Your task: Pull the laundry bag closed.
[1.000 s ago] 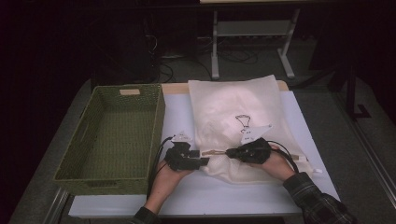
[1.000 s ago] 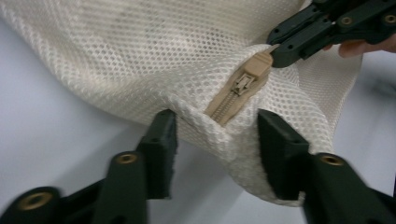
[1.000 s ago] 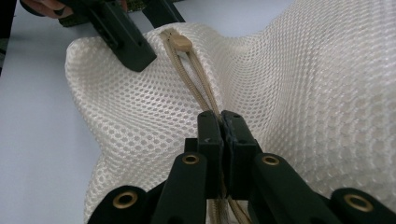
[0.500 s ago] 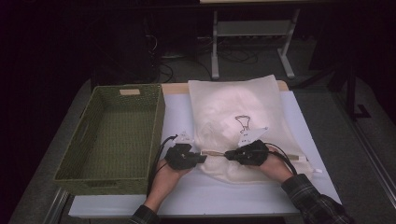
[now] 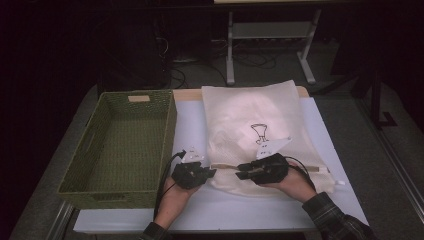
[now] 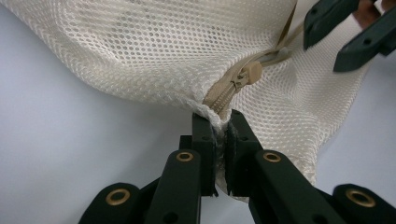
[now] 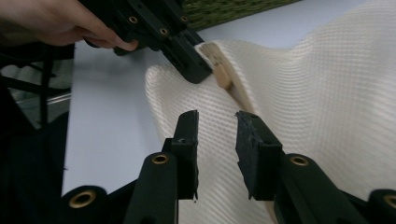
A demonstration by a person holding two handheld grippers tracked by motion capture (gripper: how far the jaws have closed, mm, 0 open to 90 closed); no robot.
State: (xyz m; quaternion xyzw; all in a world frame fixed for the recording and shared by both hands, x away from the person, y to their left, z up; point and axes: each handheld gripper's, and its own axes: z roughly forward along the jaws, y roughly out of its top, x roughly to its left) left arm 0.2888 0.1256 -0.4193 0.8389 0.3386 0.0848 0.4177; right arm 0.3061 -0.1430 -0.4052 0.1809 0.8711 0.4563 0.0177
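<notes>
A cream mesh bag (image 5: 250,115) with a printed emblem lies flat on the white table (image 5: 190,125). Its zipper runs along the near edge. My left gripper (image 6: 220,122) is shut on the bag's corner at the zipper's end, just below the beige zipper pull (image 6: 252,73). It sits at the bag's near left corner (image 5: 212,172). My right gripper (image 7: 215,122) faces it a short way along the edge (image 5: 239,175). Its jaws have just been opening and stand apart over the mesh (image 7: 327,93), pressing on nothing. The zipper end (image 7: 219,63) lies ahead of them.
A green woven basket (image 5: 107,197) stands left of the bag, close to my left hand. Table legs and cables lie on the dark floor beyond the far edge. A sleeve (image 5: 335,220) comes in at the lower right.
The right gripper has crept a little leftward along the bag's near edge toward the left one. Bag and basket lie as before.
</notes>
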